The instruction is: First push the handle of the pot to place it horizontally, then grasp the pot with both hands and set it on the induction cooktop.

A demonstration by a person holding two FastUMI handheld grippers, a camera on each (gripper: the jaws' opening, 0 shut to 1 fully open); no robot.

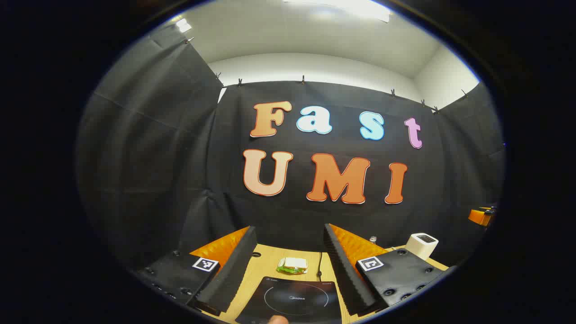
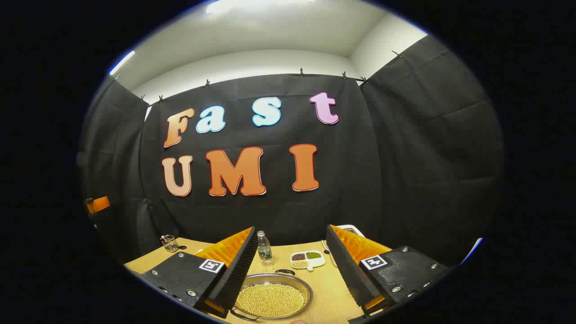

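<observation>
Two open grippers wait above the desk, ready to start.

The left hand-held gripper (image 1: 288,265) is spread wide over the cooktop (image 1: 292,300), holding nothing. The right hand-held gripper (image 2: 292,270) is wide too, just above the pot (image 2: 271,299), which sits full of beans on the desk (image 2: 330,292) with a handle at its far rim. A bottle (image 2: 264,249) and a snack tray (image 2: 307,259) stand behind, out of the way.

Right gripper (image 2: 290,270) fingers (image 2: 234,270) spread above pot (image 2: 272,299) of beans, bottle (image 2: 264,249) and divided dish (image 2: 307,259) behind
</observation>
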